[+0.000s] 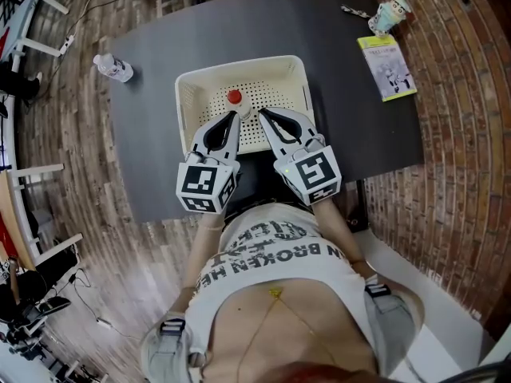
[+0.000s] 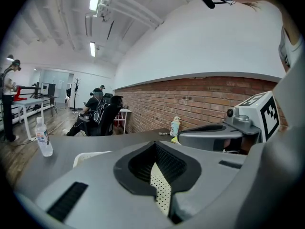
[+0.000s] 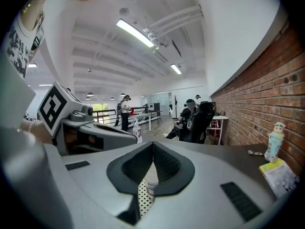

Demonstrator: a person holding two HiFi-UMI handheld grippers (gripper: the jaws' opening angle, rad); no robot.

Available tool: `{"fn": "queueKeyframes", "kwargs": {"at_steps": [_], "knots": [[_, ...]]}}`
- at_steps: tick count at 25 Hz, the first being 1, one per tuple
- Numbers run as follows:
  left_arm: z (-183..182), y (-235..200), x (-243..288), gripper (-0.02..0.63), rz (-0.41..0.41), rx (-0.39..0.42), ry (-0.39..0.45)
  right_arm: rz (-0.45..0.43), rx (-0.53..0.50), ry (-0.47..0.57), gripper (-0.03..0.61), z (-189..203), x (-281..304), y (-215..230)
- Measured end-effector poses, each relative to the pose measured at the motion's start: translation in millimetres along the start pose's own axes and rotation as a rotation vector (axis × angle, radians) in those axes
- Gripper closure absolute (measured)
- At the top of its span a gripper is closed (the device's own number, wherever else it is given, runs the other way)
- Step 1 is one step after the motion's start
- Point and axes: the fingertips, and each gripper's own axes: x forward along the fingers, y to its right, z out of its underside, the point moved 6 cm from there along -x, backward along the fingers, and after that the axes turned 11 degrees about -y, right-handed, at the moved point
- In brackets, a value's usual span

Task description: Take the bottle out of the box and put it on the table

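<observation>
One dark grey table [image 1: 152,150]. On it are one cream perforated plastic box [image 1: 183,94], one yellow-green printed booklet [image 1: 386,68] and one small pale-green figure-topped container [image 1: 389,14]. There are two plastic bottles, the red-capped bottle [image 1: 234,96] and the white-capped bottle [image 1: 112,68], and two grey two-jaw grippers, the left gripper [image 1: 237,116] and the right gripper [image 1: 259,114].

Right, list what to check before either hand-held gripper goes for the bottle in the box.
1. Bottle standing upright in the white box: ok.
2. Left hand-held gripper jaws apart for a grasp: not ok, shut.
3. Right hand-held gripper jaws apart: not ok, shut.
4. Gripper tips clear of the bottle: cannot tell.
5. Bare table beside the box for setting down: ok.
</observation>
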Motion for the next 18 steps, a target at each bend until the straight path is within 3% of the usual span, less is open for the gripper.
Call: {"fn": "queueKeyframes", "kwargs": {"at_steps": [9,12,18], "knots": [[12,-21,22,0.603,-0.023,0.030,-0.114,0.016,0.016,-0.019,0.569,3,6,7],[15,-25,33,0.474,-0.019,0.052,-0.146,0.025,0.023,-0.028,0.569,6,7,11],[17,-28,57,0.451,-0.012,0.115,-0.187,0.038,0.029,-0.037,0.569,8,7,17]]}}
